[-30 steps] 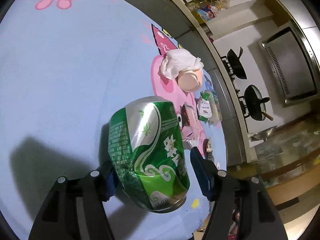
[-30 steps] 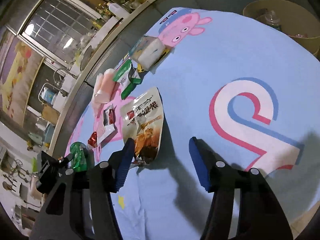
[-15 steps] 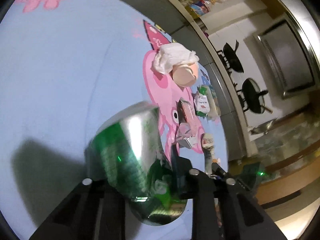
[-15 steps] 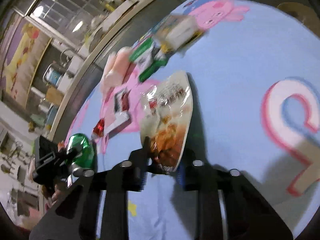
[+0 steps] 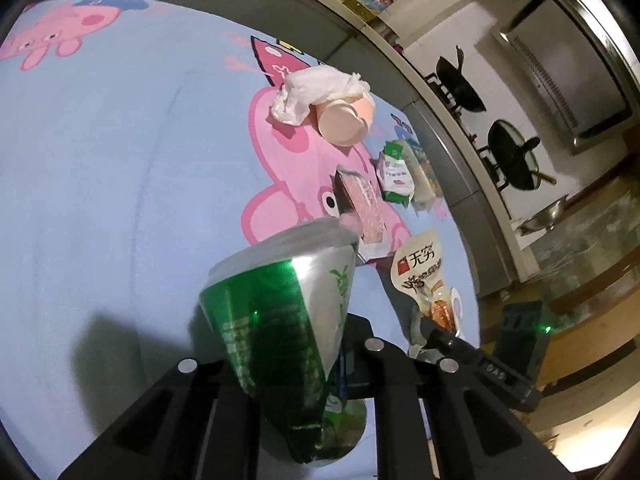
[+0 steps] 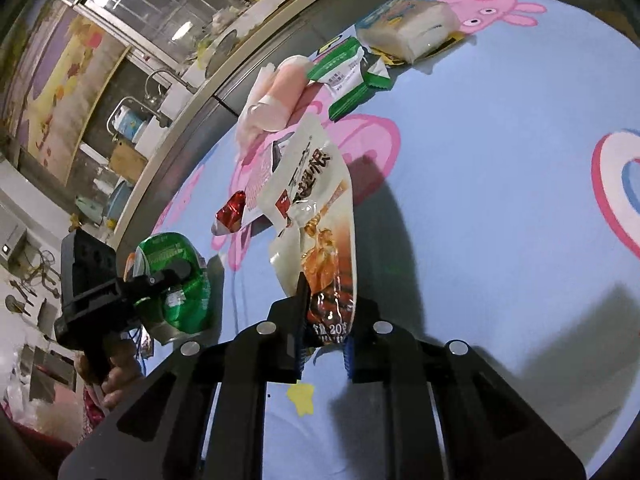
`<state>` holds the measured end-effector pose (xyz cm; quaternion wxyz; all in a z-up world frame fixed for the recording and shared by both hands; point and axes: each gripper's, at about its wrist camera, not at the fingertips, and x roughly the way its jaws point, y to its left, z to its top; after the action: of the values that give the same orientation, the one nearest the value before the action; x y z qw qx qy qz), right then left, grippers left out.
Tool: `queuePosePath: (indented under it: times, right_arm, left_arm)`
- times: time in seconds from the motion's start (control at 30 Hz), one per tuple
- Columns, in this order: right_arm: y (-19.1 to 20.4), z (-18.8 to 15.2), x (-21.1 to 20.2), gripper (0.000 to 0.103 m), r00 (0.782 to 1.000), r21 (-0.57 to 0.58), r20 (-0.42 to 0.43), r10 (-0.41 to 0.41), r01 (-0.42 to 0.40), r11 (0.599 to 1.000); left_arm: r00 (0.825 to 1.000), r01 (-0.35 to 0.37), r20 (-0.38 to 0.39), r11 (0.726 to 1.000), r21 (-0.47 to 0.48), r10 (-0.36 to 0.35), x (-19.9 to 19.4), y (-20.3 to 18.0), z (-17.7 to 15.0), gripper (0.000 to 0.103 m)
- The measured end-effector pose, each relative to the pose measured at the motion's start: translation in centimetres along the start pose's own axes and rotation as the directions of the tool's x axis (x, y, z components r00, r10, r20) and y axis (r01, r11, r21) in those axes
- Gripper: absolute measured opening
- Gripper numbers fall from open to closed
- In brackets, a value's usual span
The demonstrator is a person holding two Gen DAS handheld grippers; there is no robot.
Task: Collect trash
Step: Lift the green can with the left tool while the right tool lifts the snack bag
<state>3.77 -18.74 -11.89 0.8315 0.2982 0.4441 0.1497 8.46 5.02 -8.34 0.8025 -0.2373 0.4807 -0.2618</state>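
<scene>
**Both grippers clamped on trash above the cartoon tablecloth**

The left gripper has its jaws closing, the pads pressing on a crushed green drink can. The can fills the near centre of the left wrist view and sits tilted, its dented silver shoulder pointing far. In the right wrist view the same left gripper appears at the near left, held by a hand, with the can clear of the cloth.

The right gripper has its jaws closing, the pads pinching the near end of a white-and-orange snack pouch. The pouch rises from the jaws toward the far side. In the left wrist view the pouch shows at the near right.

Below both tools lies a light blue tablecloth with pink pig figures. Still on the cloth, far of the pouch:
- a red foil wrapper, just left of the pouch;
- a pink paper cup lying on its side, touching a crumpled white tissue;
- green-and-white packets;
- a clear bag of white bread, farthest right.
</scene>
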Motion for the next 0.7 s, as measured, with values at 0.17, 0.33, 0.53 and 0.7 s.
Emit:
queuePosePath:
  times: [0.17, 0.33, 0.53, 0.7]
  right_arm:
    - [-0.2, -0.1, 0.1, 0.015, 1.000, -0.001, 0.016, 0.003, -0.003, 1.000]
    - [-0.2, 0.0, 0.1, 0.015, 1.000, -0.003, 0.021, 0.004, -0.004, 1.000]
    - [-0.4, 0.1, 0.0, 0.015, 1.000, -0.004, 0.025, 0.006, -0.006, 1.000]
    - [-1.1, 0.1, -0.2, 0.015, 1.000, 0.007, 0.025, 0.014, -0.014, 1.000]
  left_arm:
    - [0.999, -0.050, 0.014, 0.998, 0.041, 0.049, 0.3, -0.9, -0.4, 0.014]
    - [0.998, -0.055, 0.027, 0.997, 0.047, 0.054, 0.1, -1.0, -0.6, 0.015]
    - [0.998, -0.048, 0.028, 0.998, 0.039, 0.047, 0.1, -0.9, -0.6, 0.015]
    - [0.999, -0.040, 0.029, 0.998, 0.046, 0.038, 0.1, -0.8, -0.6, 0.015]
